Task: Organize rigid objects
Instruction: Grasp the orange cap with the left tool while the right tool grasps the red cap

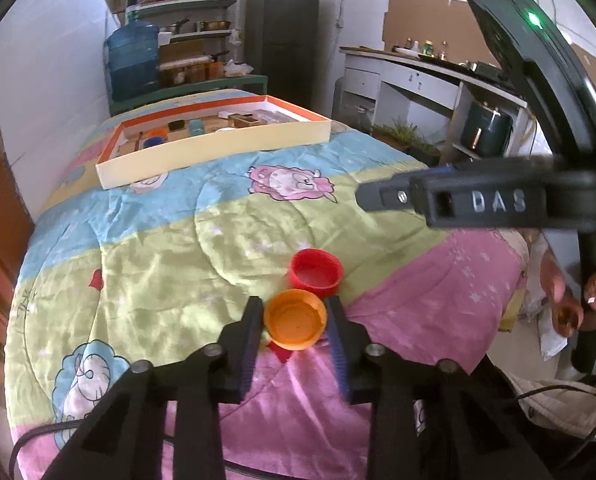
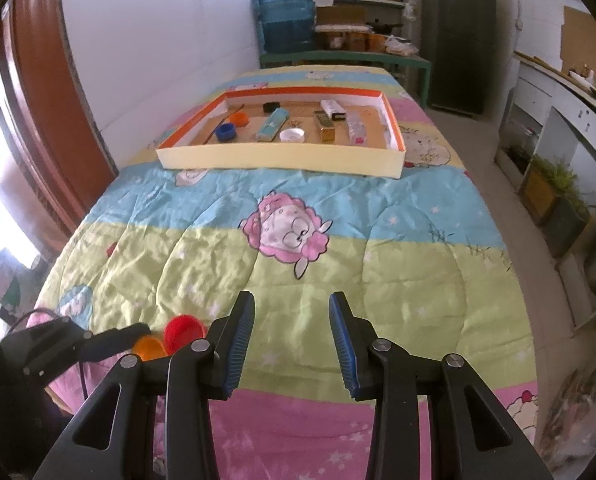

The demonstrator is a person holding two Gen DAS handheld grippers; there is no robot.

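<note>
The orange cap (image 1: 295, 324) lies open side up on the quilt (image 1: 178, 248), in the lower centre of the left wrist view. It sits between the two fingers of the left hand-held gripper (image 1: 294, 318); both pads touch its rim, so the jaws are clamped on the cap. The red cap (image 1: 316, 274) stands just above it in the frame, also open side up, touching or nearly touching the orange cap.

In the right wrist view, both caps appear at the lower left, partly hidden behind the left hand-held gripper's finger and the right one's left finger.

The right hand-held gripper (image 2: 292, 338) fills the lower centre of its own view. Its jaws stand apart with only quilt showing between them. In the left wrist view, this unit crosses the right side of the frame, with a person's hand (image 1: 578, 296) on its handle at the right edge.

The tray (image 2: 282, 164), orange-rimmed with pale walls, lies on the quilt in the upper centre of the right wrist view, well apart from both caps. Contents, left to right:
- a blue cap (image 2: 226, 133) and a second orange cap (image 2: 240, 119);
- a light blue box (image 2: 273, 124);
- a white cap (image 2: 292, 135);
- a brown box (image 2: 325, 126);
- a white box (image 2: 333, 109);
- a clear bottle (image 2: 356, 128).
</note>
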